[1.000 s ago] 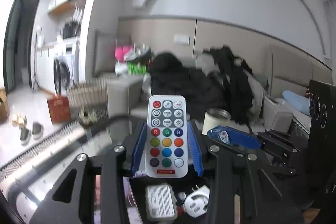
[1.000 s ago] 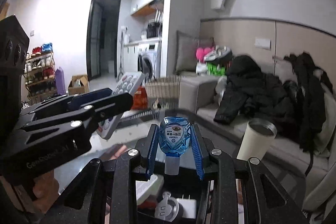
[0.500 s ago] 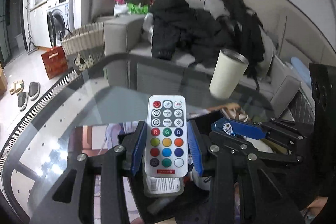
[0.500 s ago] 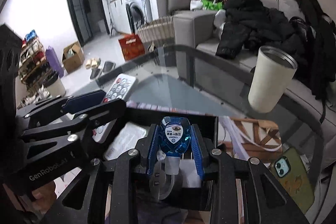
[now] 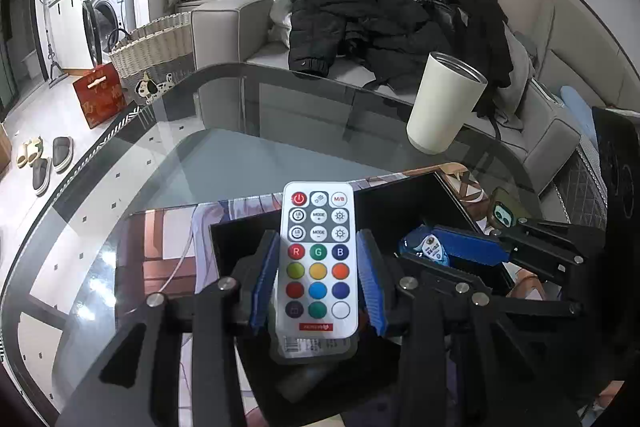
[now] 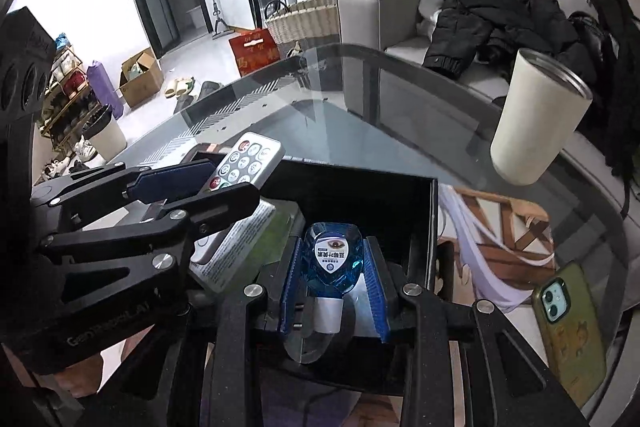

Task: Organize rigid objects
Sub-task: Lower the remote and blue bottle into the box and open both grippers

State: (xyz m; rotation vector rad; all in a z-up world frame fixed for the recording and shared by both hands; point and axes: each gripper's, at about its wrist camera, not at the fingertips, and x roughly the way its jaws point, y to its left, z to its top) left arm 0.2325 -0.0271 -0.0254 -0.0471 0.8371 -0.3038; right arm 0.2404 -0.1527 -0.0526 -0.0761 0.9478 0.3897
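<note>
The white remote (image 5: 318,263) with coloured buttons sits pinched between the blue pads of the left gripper (image 5: 318,277), held over the open black box (image 5: 452,195) that stands on the glass table (image 5: 248,147). Beside it, the right gripper (image 6: 334,277) is clamped on a small blue bottle (image 6: 333,259), cap toward the camera, also above the box interior, where a labelled grey block (image 6: 244,247) lies. A cream tumbler (image 6: 536,119) stands toward the table's far right edge, and a green-cased phone (image 6: 570,327) lies near the right edge.

Both grippers (image 5: 318,279) (image 6: 334,279) clamped, side by side
</note>
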